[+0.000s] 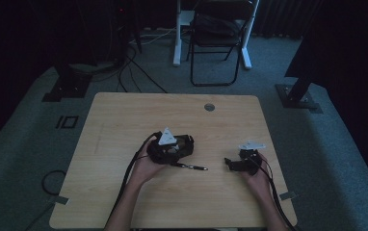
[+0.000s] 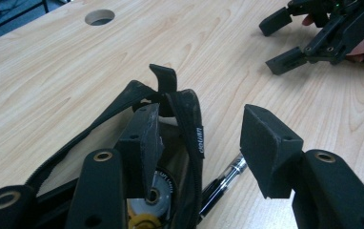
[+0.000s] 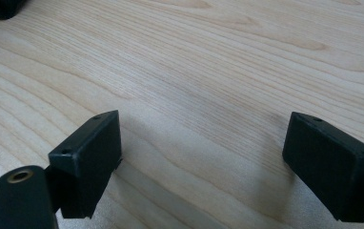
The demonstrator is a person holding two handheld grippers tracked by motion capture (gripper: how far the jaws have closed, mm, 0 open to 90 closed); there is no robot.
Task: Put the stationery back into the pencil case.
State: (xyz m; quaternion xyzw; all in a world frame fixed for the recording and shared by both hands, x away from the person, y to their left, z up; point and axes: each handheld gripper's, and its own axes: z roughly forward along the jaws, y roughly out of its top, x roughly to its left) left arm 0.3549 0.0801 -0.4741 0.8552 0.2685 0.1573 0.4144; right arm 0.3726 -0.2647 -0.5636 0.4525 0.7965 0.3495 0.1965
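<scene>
With the left gripper (image 2: pixel 199 148) half-spread astride the rim of the soft black fabric pouch (image 2: pixel 180 124) mid-table, a squeeze may also catch the slim black pen (image 2: pixel 220 183) alongside, while the right gripper (image 3: pixel 201 162) rests wide apart, empty, near the table's right edge

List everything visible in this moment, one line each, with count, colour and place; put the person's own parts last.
table: 1, light wood, centre, with a round hole near its far edge
pouch: 1, black, open, at mid-table; one left jaw is inside it, the other outside
pen: 1, black with silver, on the table beside the pouch
folding chair: 1, black, on the floor beyond the table
cables: several, black, on the floor at far left
left gripper: 1, black, jaws astride the pouch's wall
right gripper: 1, black, open above bare wood
hands: 2, left hand, right hand
</scene>
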